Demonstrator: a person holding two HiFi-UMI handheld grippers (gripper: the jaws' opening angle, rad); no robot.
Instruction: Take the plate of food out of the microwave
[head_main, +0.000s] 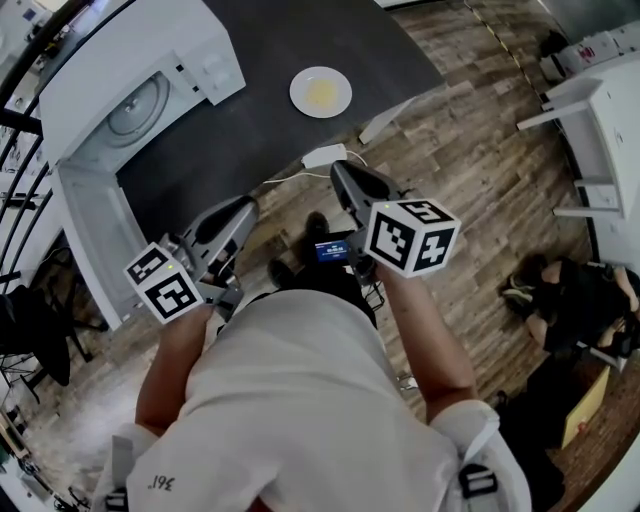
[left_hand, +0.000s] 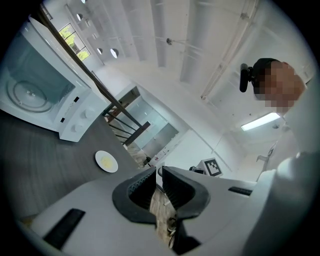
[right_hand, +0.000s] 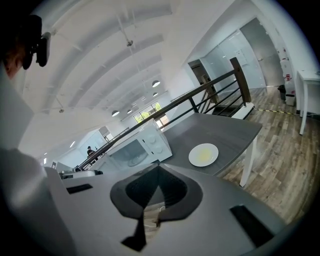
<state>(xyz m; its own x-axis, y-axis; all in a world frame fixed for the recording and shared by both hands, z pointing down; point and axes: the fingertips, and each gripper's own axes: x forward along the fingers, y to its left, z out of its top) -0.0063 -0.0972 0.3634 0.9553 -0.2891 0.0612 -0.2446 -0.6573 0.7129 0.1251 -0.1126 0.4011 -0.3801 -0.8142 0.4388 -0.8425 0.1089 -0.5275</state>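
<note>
Ahead of both tools, plate of food (head_main: 321, 92): on the table (head_main: 250, 140), near the open microwave (head_main: 130, 90), well apart from either tool.
Left gripper (left_hand: 159, 170): jaws narrowly apart, empty.
Right gripper (right_hand: 158, 165): jaw tips together, empty.

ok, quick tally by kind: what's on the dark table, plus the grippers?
Microwave: 1
Plate of food: 1
White adapter with cable: 1
Grippers: 2, left gripper and right gripper
Total: 5
</note>
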